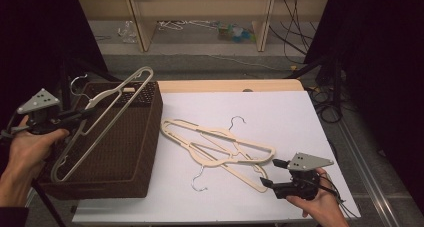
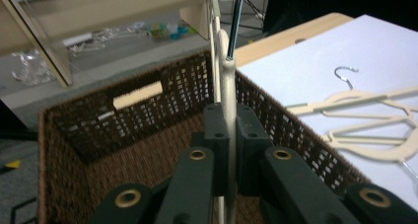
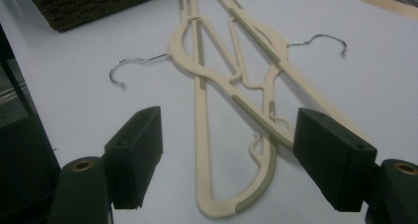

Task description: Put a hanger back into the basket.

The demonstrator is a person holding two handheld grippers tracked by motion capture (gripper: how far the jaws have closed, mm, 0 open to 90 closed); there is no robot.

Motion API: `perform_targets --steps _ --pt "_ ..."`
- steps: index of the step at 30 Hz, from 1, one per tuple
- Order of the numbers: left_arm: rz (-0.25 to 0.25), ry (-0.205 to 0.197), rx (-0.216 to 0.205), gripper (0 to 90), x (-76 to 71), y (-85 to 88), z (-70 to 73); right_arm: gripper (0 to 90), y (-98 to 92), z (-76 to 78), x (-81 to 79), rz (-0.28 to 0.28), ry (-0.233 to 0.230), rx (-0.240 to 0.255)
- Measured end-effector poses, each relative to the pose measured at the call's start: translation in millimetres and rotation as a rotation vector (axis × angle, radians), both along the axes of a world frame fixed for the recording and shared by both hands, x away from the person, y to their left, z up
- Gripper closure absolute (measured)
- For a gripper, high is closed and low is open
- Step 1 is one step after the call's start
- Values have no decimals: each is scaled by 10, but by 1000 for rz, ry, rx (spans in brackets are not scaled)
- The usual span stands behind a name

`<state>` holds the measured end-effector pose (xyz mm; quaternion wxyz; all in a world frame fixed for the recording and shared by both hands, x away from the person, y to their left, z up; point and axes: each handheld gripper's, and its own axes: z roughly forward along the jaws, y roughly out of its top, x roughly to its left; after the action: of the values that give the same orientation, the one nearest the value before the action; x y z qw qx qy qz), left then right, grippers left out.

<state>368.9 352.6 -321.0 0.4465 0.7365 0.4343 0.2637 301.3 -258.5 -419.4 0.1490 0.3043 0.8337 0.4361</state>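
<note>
White sheet (image 1: 280, 112) covers a pale wooden table (image 1: 230, 85); dark surroundings, bare shelving on the floor behind. Landmark: brown woven basket (image 1: 145, 137), standing on the table's left end.

Basket: open top, slotted handle hole in its far wall. From the left gripper view its inside looks bare, woven bottom visible; part of the floor is hidden by the jaws.

Held hanger (image 1: 107, 114): cream plastic with a metal hook, tilted above the basket, its lower end dipping toward the near left corner, upper end rising past the far rim. Left gripper (image 1: 82, 116), just left of the basket, is clenched on this hanger; in the left gripper view (image 2: 228, 150) the jaws pinch the cream bar edge-on. Whether the hanger touches the basket, cannot tell.

Right of the basket, on the sheet: two cream hangers (image 1: 220, 147) lying flat and overlapping, crossed, hooks pointing opposite ways. Seen also in the right gripper view (image 3: 231, 100).

Right gripper (image 1: 270, 173), well right of the basket near the table's near edge, jaws spread wide, gripping nothing. In the right gripper view (image 3: 229, 160) the near end of the flat hangers lies between the jaws, pads clear of it.
</note>
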Motion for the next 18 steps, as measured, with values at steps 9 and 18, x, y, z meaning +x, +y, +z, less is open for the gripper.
perform_targets --steps 9,18 --pt "9 105 10 857 206 23 -285 284 13 -7 -3 2 4 -8" --pt "39 195 2 851 389 84 -557 284 12 -23 5 8 5 -8"
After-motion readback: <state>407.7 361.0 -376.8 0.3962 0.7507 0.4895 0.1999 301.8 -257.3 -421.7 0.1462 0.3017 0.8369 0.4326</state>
